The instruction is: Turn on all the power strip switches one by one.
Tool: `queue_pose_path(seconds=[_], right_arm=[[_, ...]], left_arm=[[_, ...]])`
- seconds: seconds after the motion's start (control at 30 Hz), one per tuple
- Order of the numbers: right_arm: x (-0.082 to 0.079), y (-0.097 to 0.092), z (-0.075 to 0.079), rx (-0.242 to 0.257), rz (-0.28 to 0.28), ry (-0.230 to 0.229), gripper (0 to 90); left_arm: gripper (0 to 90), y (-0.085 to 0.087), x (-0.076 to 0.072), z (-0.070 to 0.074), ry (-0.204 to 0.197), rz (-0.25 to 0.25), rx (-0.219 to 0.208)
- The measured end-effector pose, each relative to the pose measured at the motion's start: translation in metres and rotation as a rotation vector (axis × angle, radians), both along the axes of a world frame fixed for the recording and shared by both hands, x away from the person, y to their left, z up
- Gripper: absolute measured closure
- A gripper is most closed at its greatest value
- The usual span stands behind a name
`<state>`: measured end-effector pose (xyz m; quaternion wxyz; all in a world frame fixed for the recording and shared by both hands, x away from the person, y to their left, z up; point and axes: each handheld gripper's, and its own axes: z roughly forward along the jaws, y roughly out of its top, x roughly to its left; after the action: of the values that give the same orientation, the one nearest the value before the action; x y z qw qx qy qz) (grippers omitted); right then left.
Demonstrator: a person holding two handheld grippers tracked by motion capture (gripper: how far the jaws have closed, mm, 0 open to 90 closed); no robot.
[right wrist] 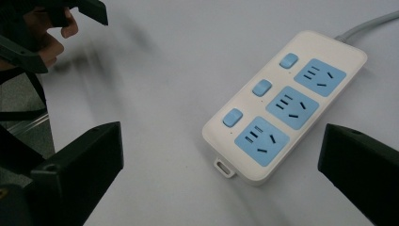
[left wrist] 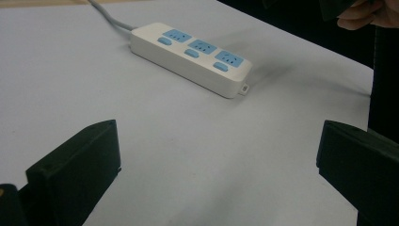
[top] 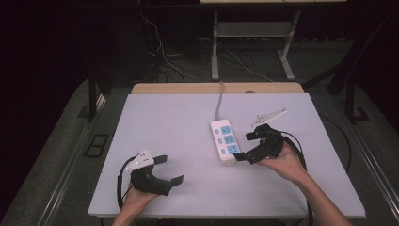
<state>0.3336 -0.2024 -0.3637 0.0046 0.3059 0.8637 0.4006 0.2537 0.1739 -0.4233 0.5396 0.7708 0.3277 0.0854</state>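
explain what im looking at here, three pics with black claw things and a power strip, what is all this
These are three camera views of one moment. A person sits at a table covered in pale grey, holding a hand-held tool with two black jaws in each hand. The high view looks down from above: the left gripper is near the table's front edge, and the right gripper is right beside the near end of a white power strip. The other two pictures come from cameras riding on the grippers, so the black blocks at the bottom corners are each tool's own jaws. The strip has three blue sockets, three blue buttons, and a grey cable running off the far side. Both grippers are open and hold nothing.
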Motion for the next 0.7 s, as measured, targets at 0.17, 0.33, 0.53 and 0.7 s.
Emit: queue_pose_path(seconds=[0.17, 0.33, 0.53, 0.7], right_arm=[[0.003, 0.008, -0.002, -0.014, 0.013, 0.002, 0.4], [0.008, 0.014, -0.005, -0.028, 0.020, 0.008, 0.4], [0.013, 0.022, -0.009, -0.038, 0.031, 0.015, 0.4], [0.020, 0.024, -0.013, -0.020, 0.044, 0.031, 15.2]], left_arm=[[0.0, 0.000, 0.000, 0.000, 0.000, -0.003, -0.002], [0.0, 0.001, 0.000, 0.000, 0.000, 0.002, -0.005], [0.0, 0.001, 0.000, 0.000, -0.001, -0.002, -0.002], [0.0, 0.001, 0.000, 0.000, 0.000, 0.001, -0.007]])
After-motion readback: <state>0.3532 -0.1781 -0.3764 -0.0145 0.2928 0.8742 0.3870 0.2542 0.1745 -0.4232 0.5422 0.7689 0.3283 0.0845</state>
